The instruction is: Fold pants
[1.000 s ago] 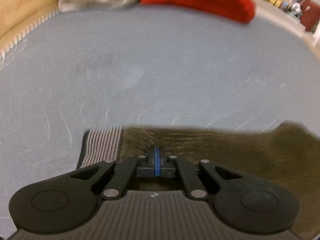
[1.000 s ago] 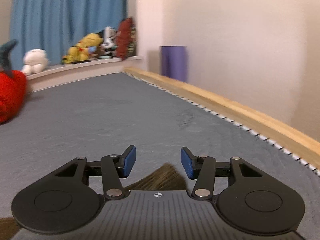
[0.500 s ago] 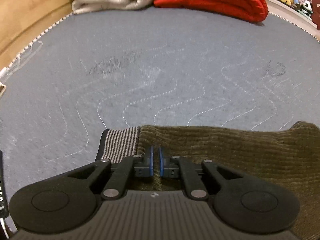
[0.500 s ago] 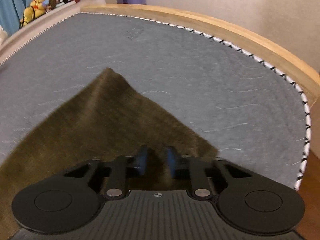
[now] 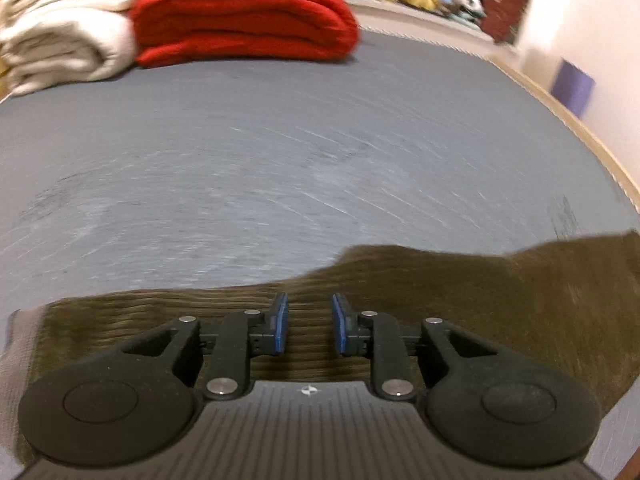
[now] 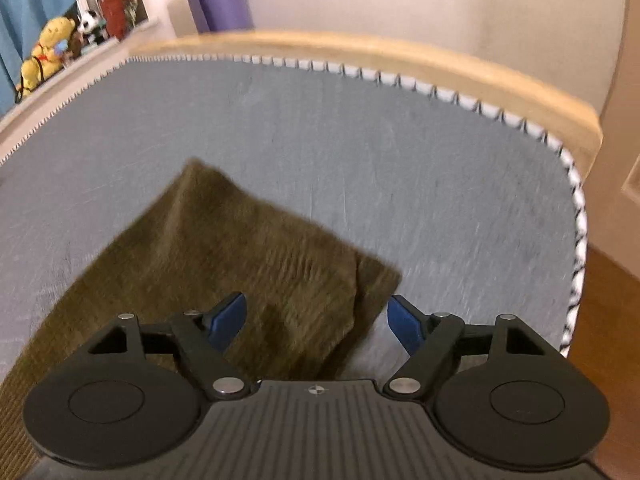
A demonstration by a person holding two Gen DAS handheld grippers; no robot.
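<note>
Presently, my findings from the remote station:
Left gripper: jaws a little apart and just been opening; corduroy lies beneath the gap, pads pressing nothing.
Right gripper: jaws wide, just been opening; a folded corner of cloth sits below and between them, not gripped.
Pants: olive-brown corduroy, flat on the grey mattress, near its right-hand edge by the wooden bed frame; a striped waistband shows at the far left of the left view.
Progress: I judge one fold laid and released; a doubled layer shows at the right corner.
Remaining: edges look uneven; further folds and squaring likely outstanding.
Surroundings: red blanket and white blanket stacked well apart from the pants.
</note>
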